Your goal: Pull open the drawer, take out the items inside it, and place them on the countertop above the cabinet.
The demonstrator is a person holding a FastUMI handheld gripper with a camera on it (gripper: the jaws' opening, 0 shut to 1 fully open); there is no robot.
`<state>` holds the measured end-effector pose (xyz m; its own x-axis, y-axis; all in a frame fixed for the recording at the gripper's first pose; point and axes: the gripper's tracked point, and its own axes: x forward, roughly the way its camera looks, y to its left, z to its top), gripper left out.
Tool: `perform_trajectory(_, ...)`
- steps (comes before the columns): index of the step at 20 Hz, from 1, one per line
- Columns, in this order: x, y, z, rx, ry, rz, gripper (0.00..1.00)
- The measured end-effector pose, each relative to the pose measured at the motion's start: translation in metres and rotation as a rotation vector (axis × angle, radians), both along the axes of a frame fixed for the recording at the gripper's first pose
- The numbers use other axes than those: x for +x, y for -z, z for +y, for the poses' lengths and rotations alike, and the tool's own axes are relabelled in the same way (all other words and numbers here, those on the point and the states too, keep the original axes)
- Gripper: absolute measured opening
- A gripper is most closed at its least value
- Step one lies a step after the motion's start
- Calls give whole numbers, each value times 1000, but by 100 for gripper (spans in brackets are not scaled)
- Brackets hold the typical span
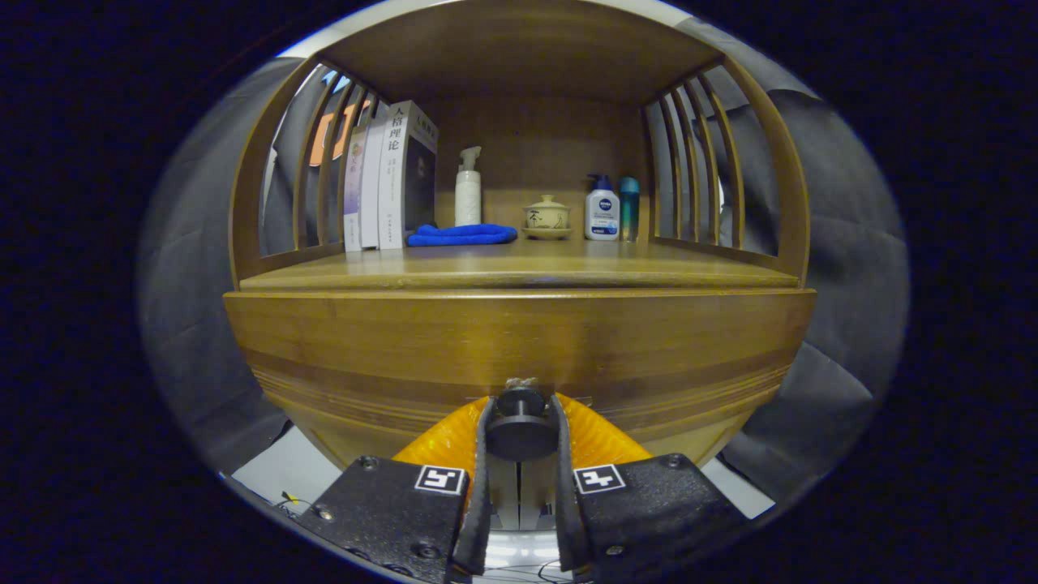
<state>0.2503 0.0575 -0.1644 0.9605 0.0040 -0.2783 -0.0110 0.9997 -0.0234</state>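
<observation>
Three books (381, 178) stand at the left of the bench (519, 272). Next come one white spray bottle (467, 191), one blue cloth (462, 235), one small lidded cup (546, 217) on a saucer, one white pump bottle (602, 211) and one teal bottle (629, 208). The bench is brown wood with slatted sides. Below it is the drawer (519, 341). The claw (520, 422) is narrow, both fingers pressing the one round knob (520, 426) on the drawer's front.

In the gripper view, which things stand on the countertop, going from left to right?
Books → white spray bottle → blue cloth → lidded teacup → white pump bottle → teal bottle. Below, the gripper is closed on the drawer knob.
</observation>
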Motion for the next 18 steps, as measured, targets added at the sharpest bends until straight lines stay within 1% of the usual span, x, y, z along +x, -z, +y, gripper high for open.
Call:
perform_trajectory(11,-95,6,-6,-5,-15,2,36)
perform_trajectory(15,-124,9,-10,16,-17,8,36)
perform_trajectory(18,-143,16,-13,9,-18,22,36)
